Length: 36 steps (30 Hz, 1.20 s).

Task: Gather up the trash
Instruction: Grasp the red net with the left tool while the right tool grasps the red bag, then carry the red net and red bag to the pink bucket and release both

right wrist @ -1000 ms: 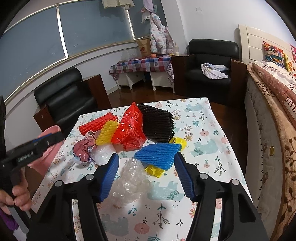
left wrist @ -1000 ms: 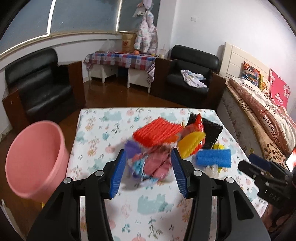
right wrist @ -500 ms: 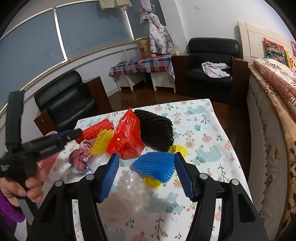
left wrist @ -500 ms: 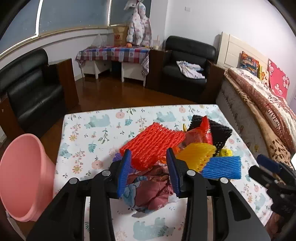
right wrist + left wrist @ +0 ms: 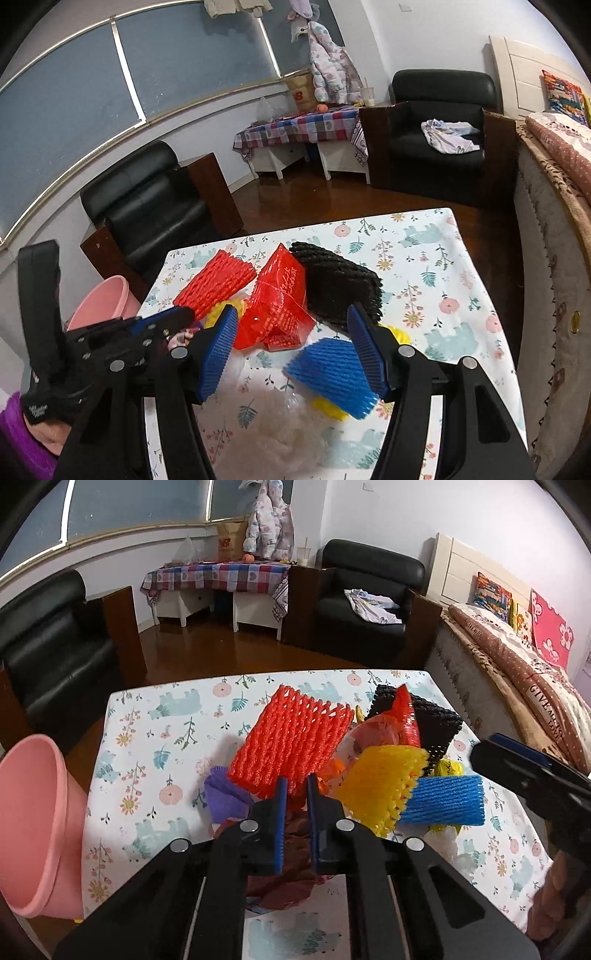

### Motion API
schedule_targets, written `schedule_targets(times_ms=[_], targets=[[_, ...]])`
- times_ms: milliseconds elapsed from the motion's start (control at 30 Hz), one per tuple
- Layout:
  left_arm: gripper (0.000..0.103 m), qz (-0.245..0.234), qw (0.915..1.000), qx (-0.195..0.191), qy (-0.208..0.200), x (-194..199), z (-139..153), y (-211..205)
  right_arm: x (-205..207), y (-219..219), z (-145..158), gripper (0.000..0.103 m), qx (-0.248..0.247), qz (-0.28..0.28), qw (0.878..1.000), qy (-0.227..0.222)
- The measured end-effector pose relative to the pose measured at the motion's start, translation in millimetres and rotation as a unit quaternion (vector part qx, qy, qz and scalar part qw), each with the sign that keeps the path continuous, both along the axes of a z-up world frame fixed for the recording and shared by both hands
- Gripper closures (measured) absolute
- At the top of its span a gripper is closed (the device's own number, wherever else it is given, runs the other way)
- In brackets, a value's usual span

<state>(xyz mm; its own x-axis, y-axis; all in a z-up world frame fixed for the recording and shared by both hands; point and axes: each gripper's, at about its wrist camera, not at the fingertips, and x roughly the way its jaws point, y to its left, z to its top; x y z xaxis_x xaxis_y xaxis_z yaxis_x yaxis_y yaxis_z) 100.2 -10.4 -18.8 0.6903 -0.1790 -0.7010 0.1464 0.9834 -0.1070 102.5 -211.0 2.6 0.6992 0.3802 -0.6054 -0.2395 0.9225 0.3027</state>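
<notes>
The left tongs point(image 5: 294, 794) are closing on the crumpled maroon and purple wrapper wad point(image 5: 284, 875), which lies at the near edge of the floral-cloth bench point(image 5: 155, 738), at about 6 o'clock of the trash heap; the wad's top sits between the blue ribbed pads, which look to be already nipping a fold. It reads as thin film or paper: very light, limp and crinkly, so a pinch on a bunched ridge should hold better than one on a loose flap, which could slide out.

Just beyond it, toward 12 o'clock, a red foam mesh sleeve point(image 5: 295, 746) leans over the wad. At 2 o'clock lie a yellow foam net point(image 5: 380, 786) and a blue foam net point(image 5: 443, 799), all springy, airy and compressible. A black foam mesh pad point(image 5: 436, 723) and a glossy red net bag point(image 5: 277, 299) sit behind.

The right tongs point(image 5: 293, 350) stand spread and empty, hovering over the blue net and a clear bubble-film clump point(image 5: 280, 417). The pink plastic bin point(image 5: 33, 830) waits off the bench at 9 o'clock.
</notes>
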Motion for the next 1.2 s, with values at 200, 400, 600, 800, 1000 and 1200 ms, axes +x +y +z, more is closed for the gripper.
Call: schedule_targets(times_ms=[200, 400, 600, 800, 1000, 1200], targets=[[0.094, -0.003, 0.9999, -0.009, 0.011, -12.5, -8.0, 2.0, 20.0, 9.8, -6.3, 0.041, 0.021, 0.011, 0.999, 0.022], [0.093, 0.002, 0.9999, -0.009, 0.009, -24.7, -9.5, 6.9, 32.7, 23.8, -12.6, 0.041, 0.022, 0.023, 0.999, 0.033], [0.094, 0.006, 0.9998, -0.011, 0.017, -33.9, -16.3, 15.2, 49.2, 38.7, -24.7, 0.043, 0.011, 0.029, 0.998, 0.056], [0.094, 0.008, 0.9998, -0.014, 0.009, -42.0, -10.8, 17.2, 57.2, 49.5, -38.0, 0.066, -0.016, 0.032, 0.997, 0.073], [0.094, 0.019, 0.9993, -0.033, -0.001, -46.6, -1.4, 26.9, 41.7, 38.1, -32.2, 0.076, -0.011, 0.025, 0.998, 0.056], [0.094, 0.018, 0.9984, -0.048, -0.023, -54.2, 13.7, 28.0, 18.9, 16.6, -11.0, 0.079, 0.013, 0.016, 0.999, 0.037]])
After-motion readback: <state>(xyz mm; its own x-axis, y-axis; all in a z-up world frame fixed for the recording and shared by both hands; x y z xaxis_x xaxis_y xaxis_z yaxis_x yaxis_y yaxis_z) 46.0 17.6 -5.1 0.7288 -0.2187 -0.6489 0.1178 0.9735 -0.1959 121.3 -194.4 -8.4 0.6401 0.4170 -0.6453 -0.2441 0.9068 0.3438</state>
